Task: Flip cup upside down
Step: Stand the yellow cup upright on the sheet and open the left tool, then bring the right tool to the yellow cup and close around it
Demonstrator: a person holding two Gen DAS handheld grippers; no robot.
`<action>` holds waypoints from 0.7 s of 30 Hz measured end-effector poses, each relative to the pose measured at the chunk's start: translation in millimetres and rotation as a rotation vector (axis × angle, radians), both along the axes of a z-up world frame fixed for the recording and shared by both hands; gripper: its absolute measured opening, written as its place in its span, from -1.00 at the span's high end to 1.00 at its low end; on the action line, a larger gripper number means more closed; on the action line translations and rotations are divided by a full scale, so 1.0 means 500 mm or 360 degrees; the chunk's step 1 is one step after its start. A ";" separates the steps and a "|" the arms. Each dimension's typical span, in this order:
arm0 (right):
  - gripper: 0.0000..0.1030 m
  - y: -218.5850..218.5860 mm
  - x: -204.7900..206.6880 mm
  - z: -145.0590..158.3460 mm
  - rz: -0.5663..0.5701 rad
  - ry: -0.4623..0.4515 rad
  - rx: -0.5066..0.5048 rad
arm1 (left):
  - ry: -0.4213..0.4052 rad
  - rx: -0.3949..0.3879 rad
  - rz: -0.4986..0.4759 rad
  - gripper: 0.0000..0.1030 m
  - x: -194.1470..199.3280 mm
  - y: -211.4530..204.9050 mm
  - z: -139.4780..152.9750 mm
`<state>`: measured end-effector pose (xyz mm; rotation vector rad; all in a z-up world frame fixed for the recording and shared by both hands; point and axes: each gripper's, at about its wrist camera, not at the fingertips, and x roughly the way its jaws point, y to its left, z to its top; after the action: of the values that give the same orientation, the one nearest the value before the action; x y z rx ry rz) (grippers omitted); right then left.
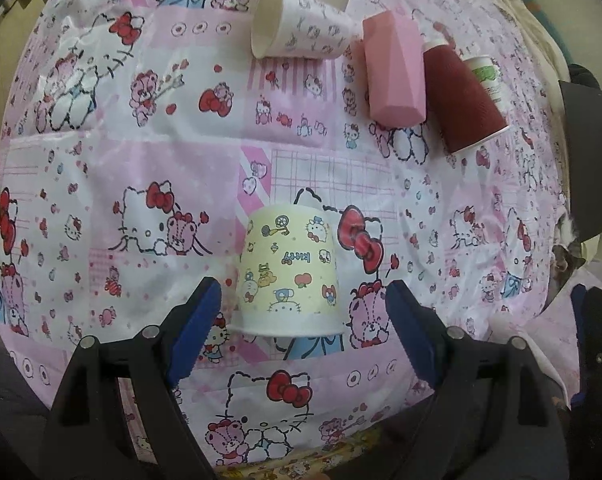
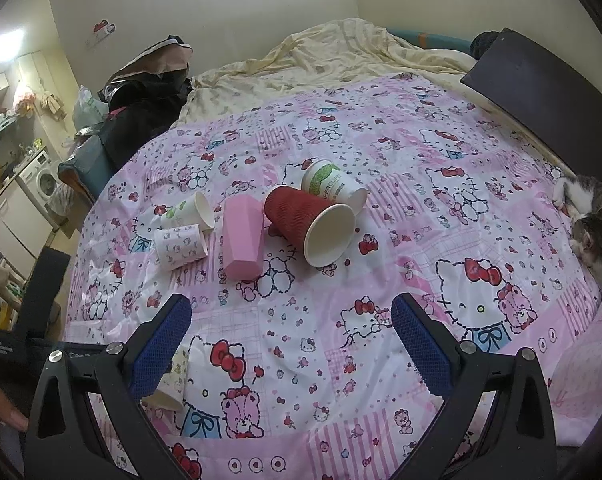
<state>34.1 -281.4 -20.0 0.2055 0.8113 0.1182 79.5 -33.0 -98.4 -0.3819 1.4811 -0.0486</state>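
Yellow cup (image 1: 289,272) inverted, lower centre — left gripper (image 1: 303,320) wide open, nothing held.
Risk judged: cup could be toppled if a finger clips it on the soft quilt (image 1: 101,160).

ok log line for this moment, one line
left gripper: open, straddling yellow cup | yellow cup: upside down, rim on pink cloth | right gripper: open, holding nothing | other cups: lying on sides
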 end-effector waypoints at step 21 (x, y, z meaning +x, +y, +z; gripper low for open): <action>-0.65 0.110 0.105 -0.111 0.0438 0.0782 0.0556 | -0.0284 0.0200 0.0022 -0.59 -0.081 0.178 0.066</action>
<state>86.7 -226.3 -75.8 0.4634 1.3058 0.4843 39.3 56.0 -65.3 -0.2786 1.2980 0.0207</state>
